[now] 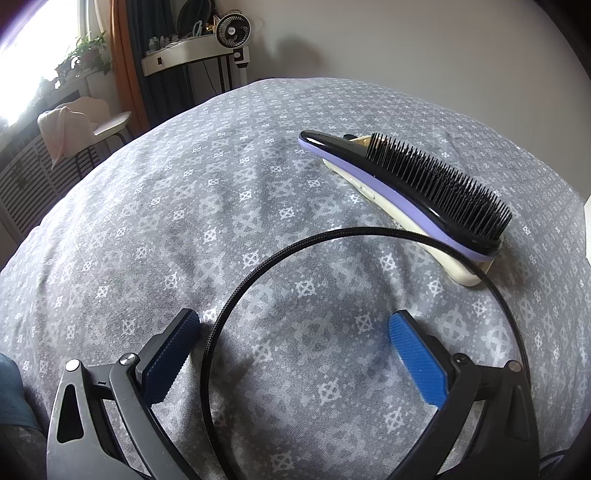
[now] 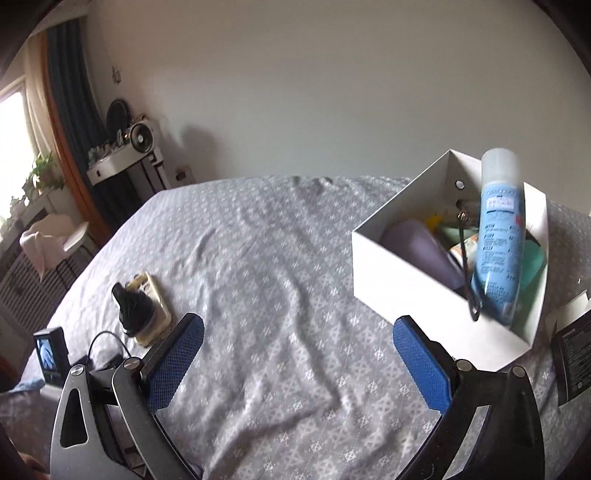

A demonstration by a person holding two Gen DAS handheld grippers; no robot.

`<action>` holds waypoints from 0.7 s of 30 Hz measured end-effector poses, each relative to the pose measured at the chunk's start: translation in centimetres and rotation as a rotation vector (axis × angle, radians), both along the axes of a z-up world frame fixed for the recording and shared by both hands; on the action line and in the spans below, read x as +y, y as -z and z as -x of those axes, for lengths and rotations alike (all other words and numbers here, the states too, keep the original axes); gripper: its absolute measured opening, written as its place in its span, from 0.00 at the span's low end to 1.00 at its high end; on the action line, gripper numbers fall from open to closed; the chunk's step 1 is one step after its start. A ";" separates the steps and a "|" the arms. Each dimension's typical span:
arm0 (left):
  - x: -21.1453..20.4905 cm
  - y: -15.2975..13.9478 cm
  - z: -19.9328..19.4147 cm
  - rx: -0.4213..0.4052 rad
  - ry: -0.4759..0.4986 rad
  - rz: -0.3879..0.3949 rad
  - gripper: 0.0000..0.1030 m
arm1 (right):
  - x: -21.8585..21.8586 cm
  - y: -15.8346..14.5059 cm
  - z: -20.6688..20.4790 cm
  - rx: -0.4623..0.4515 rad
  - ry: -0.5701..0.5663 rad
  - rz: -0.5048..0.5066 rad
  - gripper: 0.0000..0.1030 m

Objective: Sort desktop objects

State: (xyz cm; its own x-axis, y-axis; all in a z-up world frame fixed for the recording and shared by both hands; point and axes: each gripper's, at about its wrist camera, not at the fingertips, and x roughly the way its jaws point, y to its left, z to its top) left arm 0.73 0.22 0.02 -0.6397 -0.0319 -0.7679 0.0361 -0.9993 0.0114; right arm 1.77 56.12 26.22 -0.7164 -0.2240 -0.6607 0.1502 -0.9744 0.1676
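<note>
Grey patterned bedspread [image 2: 266,258] spread wide, rumpled, backed by plain pale wall [image 2: 314,81]. Window, curtains, shelf with small fan [image 1: 231,31] at far left.

White box [image 2: 417,295] on spread at right: blue spray can [image 2: 498,236] leaning inside, purple item, green packets, black hairband.

Hairbrush [image 1: 413,184], black bristles up, lying on cream comb [image 1: 391,218]. Thin black headband [image 1: 354,236] resting on cloth nearby.

Left gripper [image 1: 293,338] jaws apart, straddling headband's one side, pads not pressing. Right gripper [image 2: 297,343] jaws wide, nothing between.
</note>
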 end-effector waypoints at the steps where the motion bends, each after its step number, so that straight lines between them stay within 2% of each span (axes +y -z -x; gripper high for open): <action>1: 0.0 0.0 0.0 0.000 0.000 0.000 1.00 | 0.2 0.4 -0.1 -0.005 -0.002 -0.001 1.00; 14: 0.0 0.0 0.0 0.000 0.000 0.000 1.00 | 1.6 3.7 -0.4 -0.107 0.061 0.039 1.00; 21: 0.0 0.0 0.0 0.000 -0.001 0.000 1.00 | 1.0 4.1 -0.5 -0.138 0.060 0.051 1.00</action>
State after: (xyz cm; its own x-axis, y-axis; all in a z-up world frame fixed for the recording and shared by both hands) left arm 0.70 0.25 0.00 -0.6397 -0.0324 -0.7679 0.0368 -0.9993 0.0115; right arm 2.31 57.17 22.08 -0.6328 -0.2190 -0.7427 0.0638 -0.9707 0.2318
